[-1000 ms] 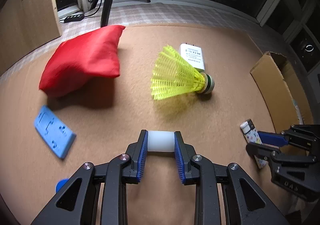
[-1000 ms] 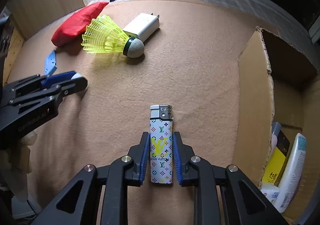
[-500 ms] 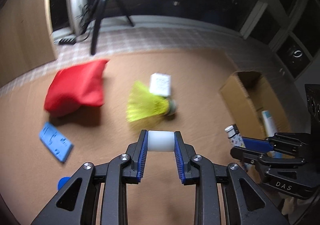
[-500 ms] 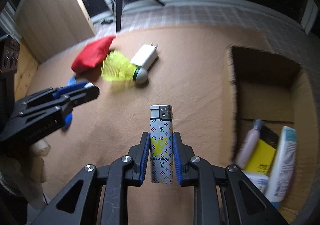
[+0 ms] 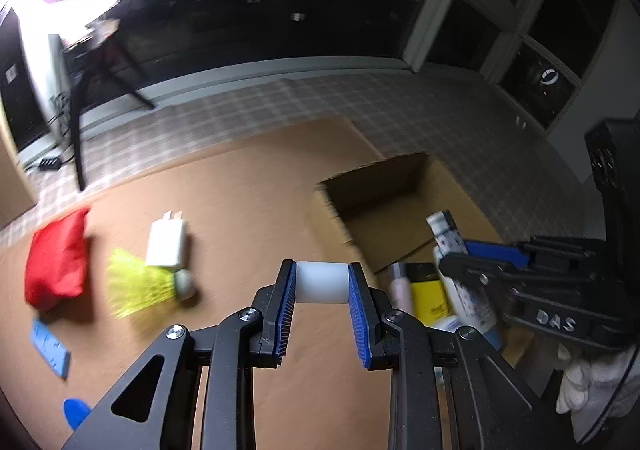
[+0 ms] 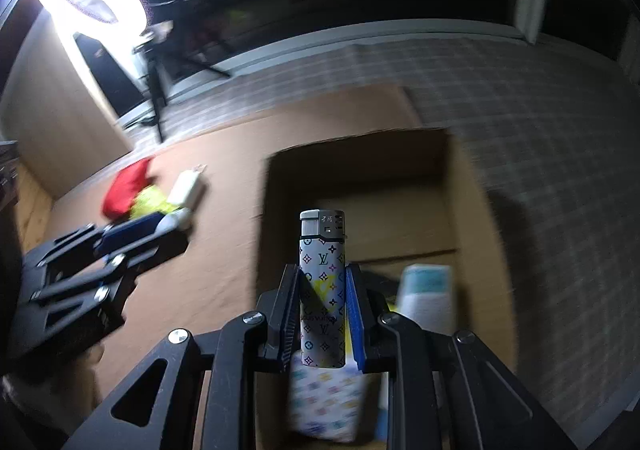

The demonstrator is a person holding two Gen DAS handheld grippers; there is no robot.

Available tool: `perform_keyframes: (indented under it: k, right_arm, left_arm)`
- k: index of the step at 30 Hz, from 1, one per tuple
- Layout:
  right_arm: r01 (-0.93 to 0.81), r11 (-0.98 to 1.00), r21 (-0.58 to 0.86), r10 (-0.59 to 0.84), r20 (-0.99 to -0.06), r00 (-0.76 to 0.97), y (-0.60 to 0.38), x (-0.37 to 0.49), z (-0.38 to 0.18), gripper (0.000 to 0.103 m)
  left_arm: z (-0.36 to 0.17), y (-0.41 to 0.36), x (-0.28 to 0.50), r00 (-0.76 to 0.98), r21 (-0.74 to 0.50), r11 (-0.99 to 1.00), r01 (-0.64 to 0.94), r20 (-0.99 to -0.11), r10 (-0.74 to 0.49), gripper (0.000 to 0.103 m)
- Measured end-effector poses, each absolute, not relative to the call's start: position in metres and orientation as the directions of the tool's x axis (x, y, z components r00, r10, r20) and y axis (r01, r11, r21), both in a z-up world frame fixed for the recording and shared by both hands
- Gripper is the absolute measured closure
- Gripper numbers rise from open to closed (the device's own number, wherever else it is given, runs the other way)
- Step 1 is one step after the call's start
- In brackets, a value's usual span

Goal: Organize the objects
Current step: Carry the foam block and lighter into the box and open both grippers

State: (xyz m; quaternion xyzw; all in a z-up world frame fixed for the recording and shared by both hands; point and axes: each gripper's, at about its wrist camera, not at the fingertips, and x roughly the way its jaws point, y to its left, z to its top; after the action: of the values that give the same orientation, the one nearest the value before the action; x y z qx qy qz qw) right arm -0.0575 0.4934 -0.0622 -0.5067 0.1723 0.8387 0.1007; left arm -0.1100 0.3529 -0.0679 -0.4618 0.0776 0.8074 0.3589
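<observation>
Carry-to-box step, both loads airborne. Right gripper [image 6: 322,306] pinches the patterned lighter [image 6: 322,286] upright between narrow jaws, directly above the open cardboard box [image 6: 472,186]; next move by my read: lower and release among the bottles inside. Left gripper [image 5: 322,290] clamps a short white cylinder [image 5: 321,282], jaws narrow, just short of the box's near wall over the tabletop [image 5: 248,202]. Farther out, still unsorted: yellow shuttlecock [image 5: 140,286], white charger [image 5: 166,244], red beanbag [image 5: 56,262].
</observation>
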Motion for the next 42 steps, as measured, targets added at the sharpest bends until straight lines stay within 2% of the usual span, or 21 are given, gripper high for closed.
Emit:
perform_keyframes:
  k: [9,19,22,25,29,34,42]
  right_arm:
    - [-0.386,-0.902,0.192,-0.008,-0.903,-0.430,0.532,-0.072,-0.089,0.082]
    - [-0.395,-0.897,0.197,-0.021,-0.913,-0.408,0.549,-0.074,-0.103,0.082]
    - [-0.399,-0.896,0.196,-0.018,-0.913,-0.408,0.551,-0.072,-0.102,0.082]
    - [-0.400,-0.896,0.194,-0.014,-0.912,-0.409,0.553,-0.070,-0.101,0.078]
    - [-0.408,-0.892,0.195,-0.008,-0.909,-0.418,0.553,-0.066,-0.096,0.070]
    - [-0.405,-0.885,0.229,-0.026,-0.893,-0.449,0.549,-0.060,-0.087,0.070]
    - [-0.321,-0.910,0.262,-0.066,-0.856,-0.512,0.507,-0.059,-0.065,0.062]
  left_arm:
    - [-0.086,0.424,-0.104,-0.290,-0.149,-0.700,-0.698,-0.835,0.467,0.076]
    - [-0.102,0.445,-0.100,-0.275,-0.130,-0.697,-0.705,-0.856,0.438,0.073]
    - [-0.101,0.442,-0.101,-0.272,-0.131,-0.695,-0.707,-0.857,0.438,0.070]
    - [-0.099,0.438,-0.100,-0.272,-0.137,-0.698,-0.703,-0.854,0.443,0.060]
    - [-0.093,0.431,-0.101,-0.279,-0.141,-0.702,-0.698,-0.849,0.449,0.058]
    - [-0.084,0.409,-0.099,-0.288,-0.162,-0.717,-0.678,-0.838,0.463,0.057]
    - [-0.069,0.332,-0.101,-0.334,-0.179,-0.770,-0.612,-0.825,0.457,0.054]
